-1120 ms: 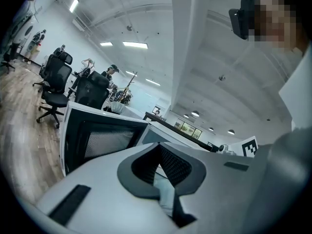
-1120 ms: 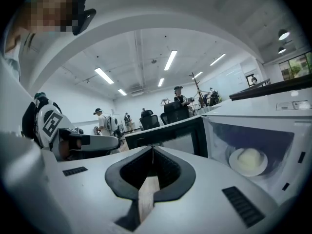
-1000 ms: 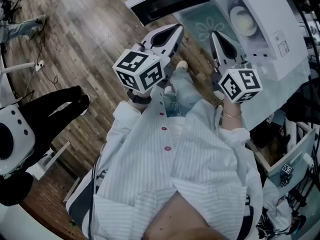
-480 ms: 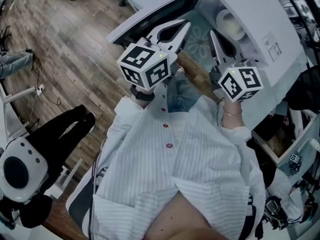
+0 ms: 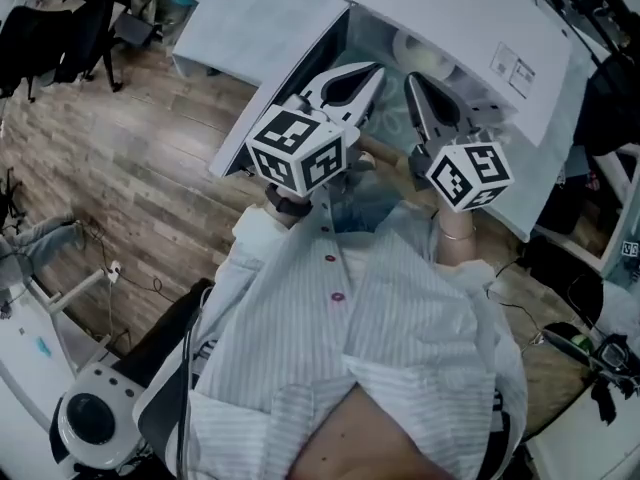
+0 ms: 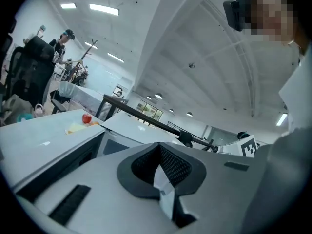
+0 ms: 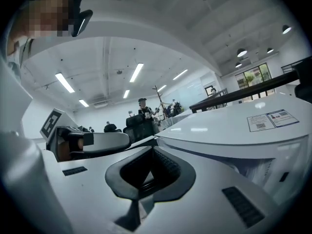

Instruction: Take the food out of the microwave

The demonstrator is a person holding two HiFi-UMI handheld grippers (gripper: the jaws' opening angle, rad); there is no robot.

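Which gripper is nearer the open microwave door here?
Left. The left gripper lies right beside the open door's inner face. The right gripper is farther over, in front of the microwave's cavity, with the left gripper between it and the door.

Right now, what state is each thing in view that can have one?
White microwave: door swung open.
Pale round bowl: sitting inside the microwave, not held.
Left gripper: jaws shut, nothing between them.
Right gripper: jaws shut, nothing between them.

The white table (image 6: 29, 143) carries a red apple (image 6: 87, 118) beside something yellowish (image 6: 75, 127).
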